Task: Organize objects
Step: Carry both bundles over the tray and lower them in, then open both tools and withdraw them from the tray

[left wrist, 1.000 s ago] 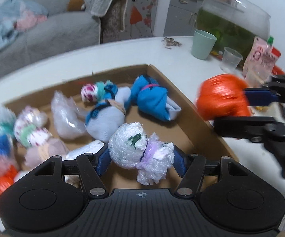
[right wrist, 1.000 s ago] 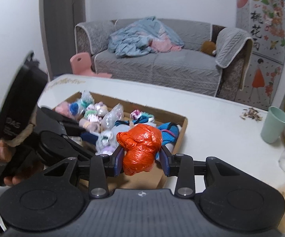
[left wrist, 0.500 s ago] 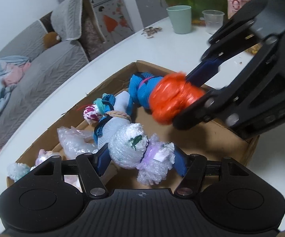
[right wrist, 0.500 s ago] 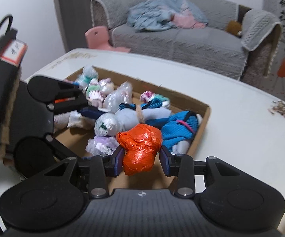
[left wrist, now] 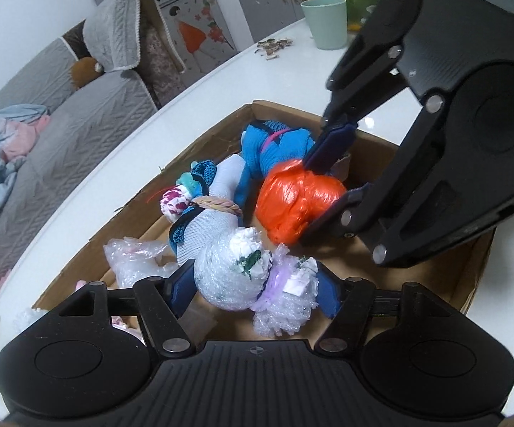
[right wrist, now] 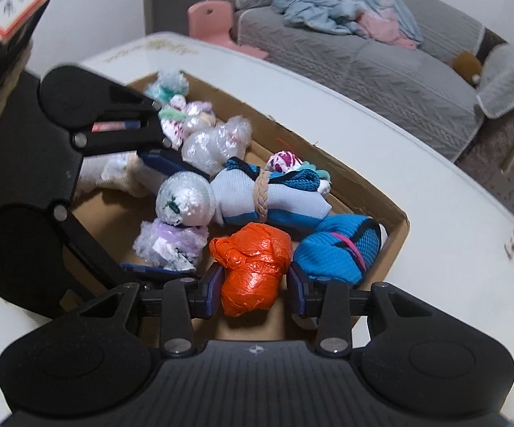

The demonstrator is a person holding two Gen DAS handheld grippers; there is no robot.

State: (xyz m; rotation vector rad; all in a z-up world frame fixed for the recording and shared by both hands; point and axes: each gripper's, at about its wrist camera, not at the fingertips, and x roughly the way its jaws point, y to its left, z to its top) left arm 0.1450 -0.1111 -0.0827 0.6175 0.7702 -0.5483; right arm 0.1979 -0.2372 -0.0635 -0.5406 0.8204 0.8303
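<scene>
A shallow cardboard box (left wrist: pixel 470 270) (right wrist: pixel 396 220) on a white table holds several wrapped bundles. My left gripper (left wrist: pixel 253 290) is shut on a bubble-wrap bundle (left wrist: pixel 235 270) with a purple tie, held low inside the box; it also shows in the right wrist view (right wrist: pixel 182 203). My right gripper (right wrist: pixel 253 290) has its jaws spread a little wider than an orange plastic bundle (right wrist: pixel 253 263) that lies on the box floor between them. In the left wrist view the right gripper (left wrist: pixel 331 192) reaches down over the orange bundle (left wrist: pixel 296 203).
A blue knitted bundle (right wrist: pixel 339 249) lies at the box's right corner, a white-and-blue sock bundle (right wrist: pixel 274 195) behind it, and more bubble-wrap bundles (right wrist: pixel 218 142) further left. A green cup (left wrist: pixel 324 21) and scattered scraps (left wrist: pixel 274 46) sit on the table. A grey sofa (right wrist: pixel 363 64) stands behind.
My right gripper carried the orange bundle from beside the box down into it and its jaws have widened off it. My left gripper moved lower into the box with the bubble-wrap bundle.
</scene>
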